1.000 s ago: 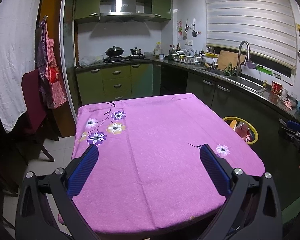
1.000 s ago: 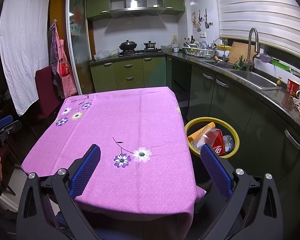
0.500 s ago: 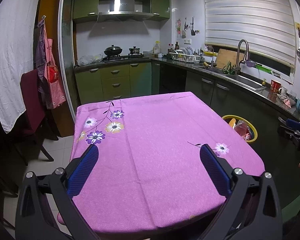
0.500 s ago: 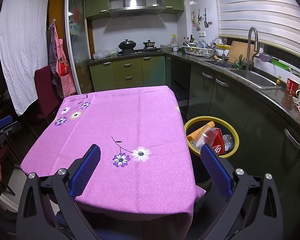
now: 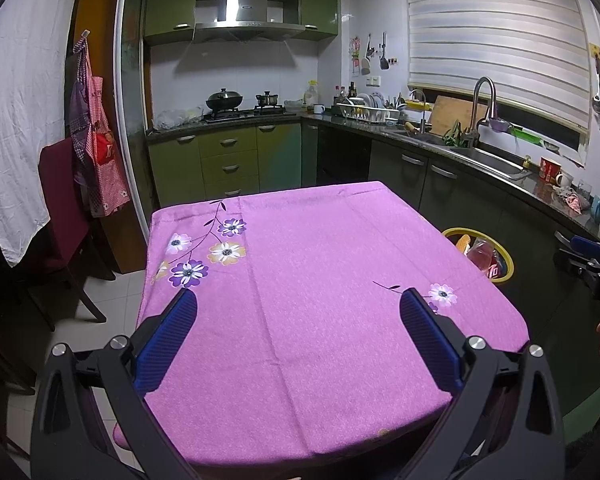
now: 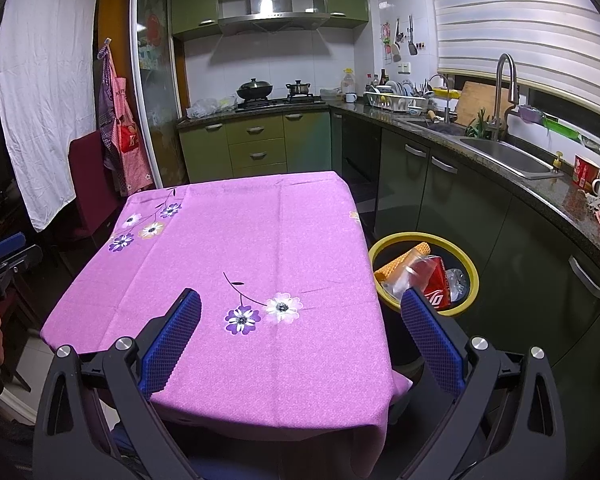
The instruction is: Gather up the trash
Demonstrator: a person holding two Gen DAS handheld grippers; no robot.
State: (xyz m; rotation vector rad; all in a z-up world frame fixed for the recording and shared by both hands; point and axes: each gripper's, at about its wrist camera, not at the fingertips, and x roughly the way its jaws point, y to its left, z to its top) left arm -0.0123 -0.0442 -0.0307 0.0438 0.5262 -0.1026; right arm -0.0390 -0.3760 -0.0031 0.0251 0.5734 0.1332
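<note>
Both your left gripper [image 5: 298,306] and right gripper [image 6: 300,306] hang with fingers spread wide, holding nothing. The trash [image 6: 420,272] already sits in the bin [image 6: 474,284] off the table's [image 6: 240,240] right edge: light, crinkly wrappers and a slippery can. Pinch wrappers by a loose fold.

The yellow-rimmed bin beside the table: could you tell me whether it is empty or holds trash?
It holds trash. The bin contains a red can, an orange piece and clear plastic.
</note>
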